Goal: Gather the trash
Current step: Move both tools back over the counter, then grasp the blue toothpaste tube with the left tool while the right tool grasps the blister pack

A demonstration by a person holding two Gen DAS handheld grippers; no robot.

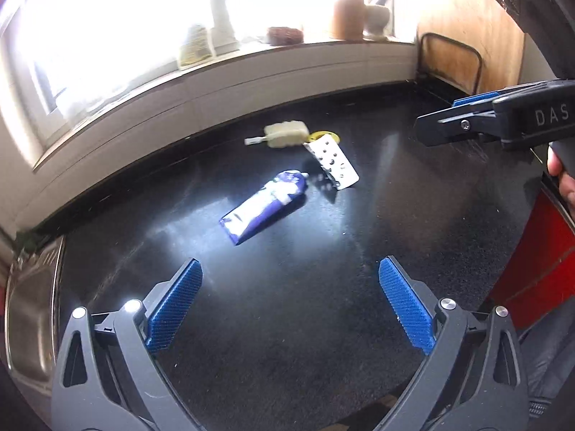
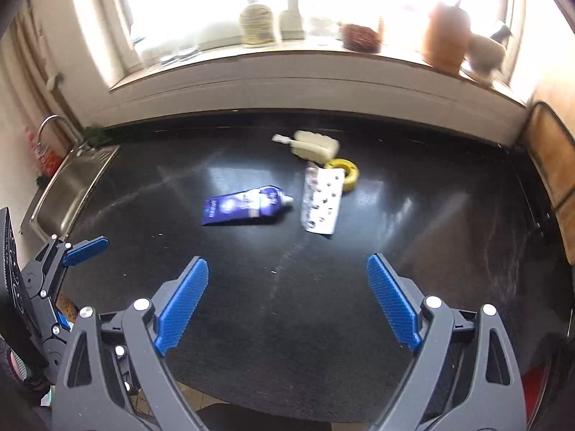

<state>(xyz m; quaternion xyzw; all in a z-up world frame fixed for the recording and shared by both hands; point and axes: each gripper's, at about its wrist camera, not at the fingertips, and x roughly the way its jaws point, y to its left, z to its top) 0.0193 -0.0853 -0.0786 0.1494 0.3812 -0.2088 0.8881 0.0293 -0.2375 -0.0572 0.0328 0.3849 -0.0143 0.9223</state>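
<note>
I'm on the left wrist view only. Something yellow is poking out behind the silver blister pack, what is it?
Observer: A yellow roll of tape lying flat on the black counter, partly behind the far end of the silver blister pack.
Operator: I see the right gripper side-on. Is it holding anything?
Observer: No. The right gripper is open, with nothing between its blue pads.
Operator: Does the sink have a tap?
Observer: Yes, a curved metal tap stands at the far end of the steel sink.
</note>
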